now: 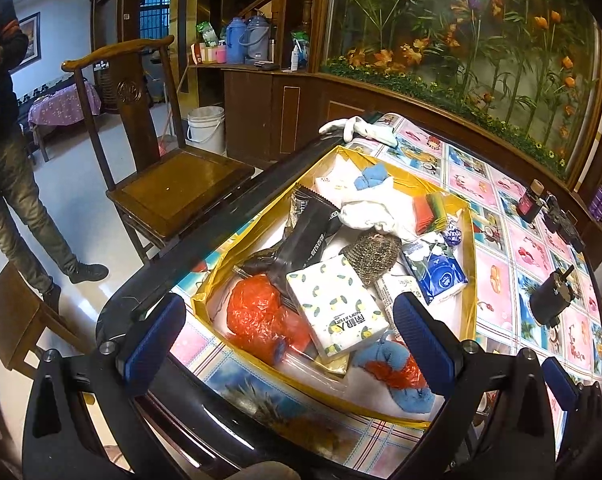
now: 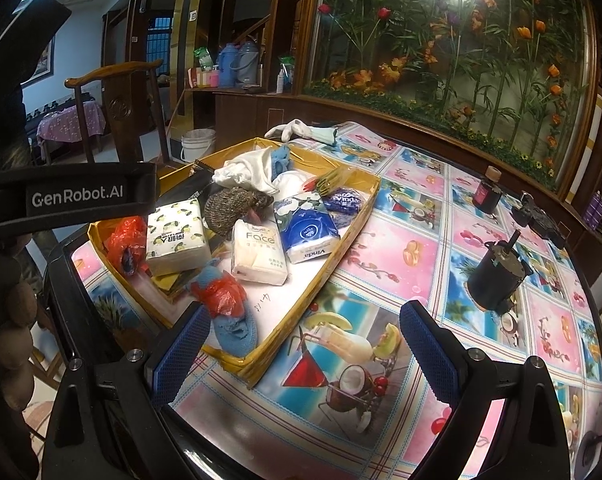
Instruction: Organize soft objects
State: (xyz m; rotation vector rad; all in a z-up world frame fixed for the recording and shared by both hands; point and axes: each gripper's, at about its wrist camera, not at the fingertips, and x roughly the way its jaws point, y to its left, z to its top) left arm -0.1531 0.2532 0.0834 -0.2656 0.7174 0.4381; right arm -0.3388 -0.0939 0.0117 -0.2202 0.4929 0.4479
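A shallow yellow box (image 1: 471,240) (image 2: 357,216) on the table holds soft things: a lemon-print tissue pack (image 1: 335,306) (image 2: 177,236), a blue Vinda pack (image 1: 441,276) (image 2: 305,232), a Face tissue pack (image 2: 257,256), a scouring ball (image 1: 373,254) (image 2: 233,210), red plastic bags (image 1: 257,316) (image 2: 123,246), a blue cloth with red plastic (image 1: 401,376) (image 2: 229,312) and white cloths (image 1: 377,204) (image 2: 249,170). My left gripper (image 1: 291,340) is open and empty above the box's near end. My right gripper (image 2: 305,354) is open and empty over the box's near corner.
A white glove (image 1: 365,126) (image 2: 301,130) lies at the table's far edge. A black motor (image 1: 551,294) (image 2: 497,276), a dark bottle (image 2: 487,190) and a black part (image 2: 539,218) stand on the right. A wooden chair (image 1: 161,176) and a person (image 1: 9,152) are on the left.
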